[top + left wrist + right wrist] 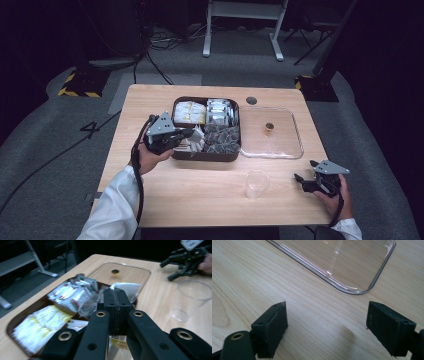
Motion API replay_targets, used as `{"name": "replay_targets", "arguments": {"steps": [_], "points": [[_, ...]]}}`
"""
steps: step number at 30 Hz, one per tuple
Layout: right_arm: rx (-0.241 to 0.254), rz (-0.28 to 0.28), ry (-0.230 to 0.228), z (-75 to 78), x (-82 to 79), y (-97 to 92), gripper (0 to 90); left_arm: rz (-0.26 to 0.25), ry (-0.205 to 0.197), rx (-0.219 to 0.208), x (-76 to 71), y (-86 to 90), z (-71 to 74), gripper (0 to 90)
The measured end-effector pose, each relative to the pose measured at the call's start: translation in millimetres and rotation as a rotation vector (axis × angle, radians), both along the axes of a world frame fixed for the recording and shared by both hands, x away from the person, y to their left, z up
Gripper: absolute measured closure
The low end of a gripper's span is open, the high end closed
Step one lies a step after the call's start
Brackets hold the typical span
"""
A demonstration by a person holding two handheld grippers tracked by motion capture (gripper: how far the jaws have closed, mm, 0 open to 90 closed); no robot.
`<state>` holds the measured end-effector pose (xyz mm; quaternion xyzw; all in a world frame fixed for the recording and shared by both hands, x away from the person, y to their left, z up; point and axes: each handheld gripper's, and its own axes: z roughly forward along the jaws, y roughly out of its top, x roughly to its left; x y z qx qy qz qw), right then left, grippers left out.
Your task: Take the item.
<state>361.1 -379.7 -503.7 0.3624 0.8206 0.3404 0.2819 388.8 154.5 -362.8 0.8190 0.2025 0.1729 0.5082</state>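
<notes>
In the high view, the left hand-held gripper [192, 134] hangs over the near left part of a dark tray [206, 157] of sorted packets that sits toward the far middle of the surface [200, 195], and a pale tea bag [198, 137] shows at its tip. A clear lid [295, 150] lies flat just right of the tray, seemingly set aside so the packets can be reached, and an empty clear cup [256, 183] stands upright near the front edge, probably there to take the bag. The right hand-held gripper [303, 180] rests low by the near right corner. In the left gripper view, the jaws of the left hand-held gripper [117, 293] are pressed together, with the white tea bag [127, 289] sticking out beyond their tips above the tray [17, 320], so it appears pinched between them; the cup [192, 298] waits to the right. In the right gripper view, the right hand-held gripper [325, 322] has its jaws wide apart and holds nothing, just above bare wood beside the lid's [352, 291] rounded corner.
</notes>
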Motion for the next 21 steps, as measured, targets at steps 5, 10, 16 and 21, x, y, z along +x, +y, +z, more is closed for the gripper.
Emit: {"name": "replay_targets", "arguments": {"steps": [5, 10, 16, 21], "points": [[0.000, 0.000, -0.001, 0.0, 0.0, 0.0, 17.5, -0.050, 0.002, 0.007, -5.5, -12.5, 1.9, 89.8], [0.001, 0.000, 0.001, 0.0, 0.1, -0.1, 17.5, -0.070, -0.004, 0.014, -9.1, -26.0, 4.3, 89.7], [0.003, -0.001, 0.004, 0.0, 0.1, -0.1, 17.5, -0.130, -0.001, 0.010, -11.6, -45.2, 7.1, 89.7], [0.002, 0.000, 0.003, 0.0, 0.3, -0.2, 17.5, -0.183, -0.002, 0.000, -13.9, -61.2, 13.0, 89.7]]}}
